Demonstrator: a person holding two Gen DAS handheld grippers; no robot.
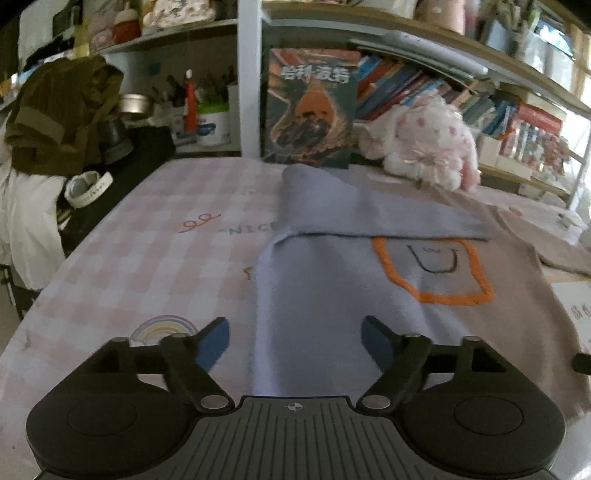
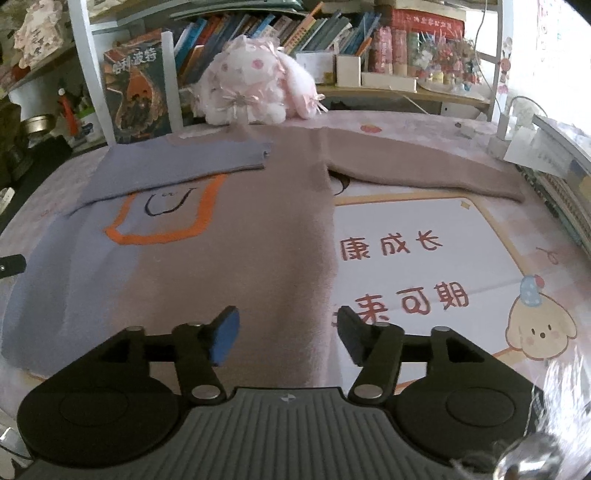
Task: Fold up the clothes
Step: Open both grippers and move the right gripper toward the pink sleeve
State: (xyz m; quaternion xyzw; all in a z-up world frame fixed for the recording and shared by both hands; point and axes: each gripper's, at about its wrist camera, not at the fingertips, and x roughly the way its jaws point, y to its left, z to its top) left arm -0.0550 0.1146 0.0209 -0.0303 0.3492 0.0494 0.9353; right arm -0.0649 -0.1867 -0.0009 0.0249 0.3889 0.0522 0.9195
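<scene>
Sweater (image 1: pixel 332 295) lies flat on my checked tablecloth (image 1: pixel 147 258), its blue sleeve (image 1: pixel 369 214) folded across the chest; my left gripper (image 1: pixel 295 347) hangs wide and empty above it. On the right camera, my right gripper (image 2: pixel 284 336) stands apart, empty, over the brown hem.

White metal-framed shelves (image 2: pixel 402 86) crammed with books (image 2: pixel 236 33) fill the frame's top; daylight glares at upper right
</scene>
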